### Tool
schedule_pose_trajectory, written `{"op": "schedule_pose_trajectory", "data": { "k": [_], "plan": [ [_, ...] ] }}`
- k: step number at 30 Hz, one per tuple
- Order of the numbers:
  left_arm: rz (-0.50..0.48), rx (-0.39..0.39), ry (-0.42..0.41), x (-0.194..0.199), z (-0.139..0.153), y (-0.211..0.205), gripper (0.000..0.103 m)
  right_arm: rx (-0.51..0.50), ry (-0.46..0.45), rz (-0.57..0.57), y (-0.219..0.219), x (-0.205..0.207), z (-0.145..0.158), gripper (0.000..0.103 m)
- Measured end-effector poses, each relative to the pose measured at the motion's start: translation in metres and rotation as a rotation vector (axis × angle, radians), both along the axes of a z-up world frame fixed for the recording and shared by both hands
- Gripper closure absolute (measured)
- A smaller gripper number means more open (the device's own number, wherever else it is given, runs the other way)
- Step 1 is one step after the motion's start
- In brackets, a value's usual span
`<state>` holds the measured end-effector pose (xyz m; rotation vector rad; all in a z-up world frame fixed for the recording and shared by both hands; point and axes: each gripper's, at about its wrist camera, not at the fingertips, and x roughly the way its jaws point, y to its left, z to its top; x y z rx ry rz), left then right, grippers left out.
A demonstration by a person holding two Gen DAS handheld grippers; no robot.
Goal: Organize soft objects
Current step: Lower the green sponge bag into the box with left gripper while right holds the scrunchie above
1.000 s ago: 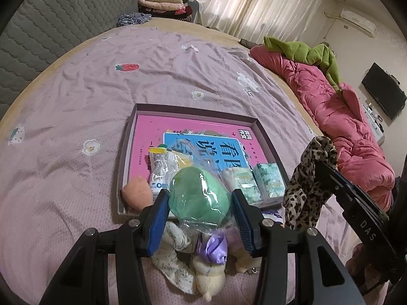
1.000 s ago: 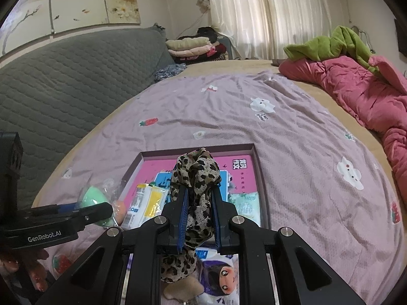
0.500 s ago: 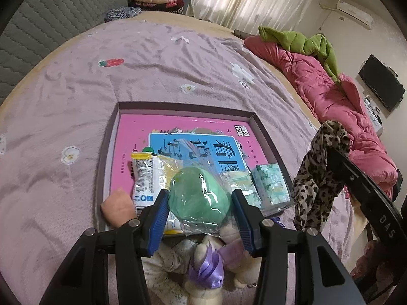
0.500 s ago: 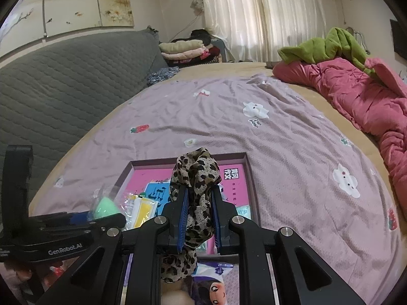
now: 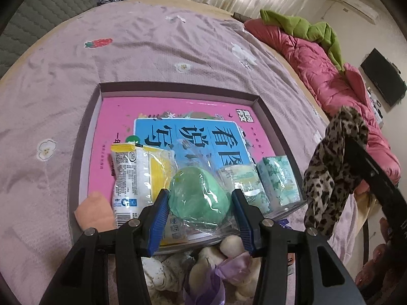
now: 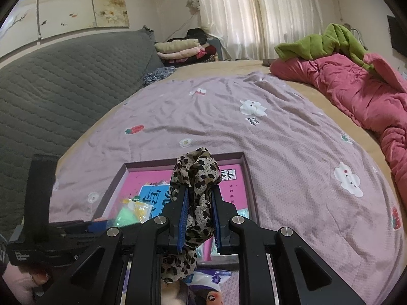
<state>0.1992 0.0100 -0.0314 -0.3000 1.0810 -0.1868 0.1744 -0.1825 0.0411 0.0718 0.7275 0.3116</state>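
Gripping a bagged green sponge (image 5: 198,198) in my left claw (image 5: 199,218), I am holding it above the near end of the tray (image 5: 175,87) on the bed (image 6: 292,152). My right claw (image 6: 199,213) is pinching a leopard-print scarf (image 6: 195,178) (its tail is hanging below the fingers) over that tray's near right side.

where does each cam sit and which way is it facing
Left wrist: sits on the left claw, looking down at the tray; its fingers grip the bagged green sponge.
Right wrist: sits on the right claw, looking across the bed toward the curtains; its fingers pinch the leopard cloth.
Shared: the tray, sponge and cloth appear in both, and each view shows the other claw.
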Motion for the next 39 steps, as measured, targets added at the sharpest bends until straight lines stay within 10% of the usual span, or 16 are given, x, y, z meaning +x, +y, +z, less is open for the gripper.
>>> {"op": "schedule_pose_trajectory", "data": {
  "k": [27,39],
  "plan": [
    [-0.053,0.022,0.066,0.002,-0.031,-0.016,0.053,0.025,0.082,-0.085,0.005,0.030,-0.044,0.084],
    [-0.062,0.024,0.067,0.002,-0.032,-0.016,0.053,-0.165,0.085,-0.061,0.023,0.028,-0.069,0.083]
  ]
}}
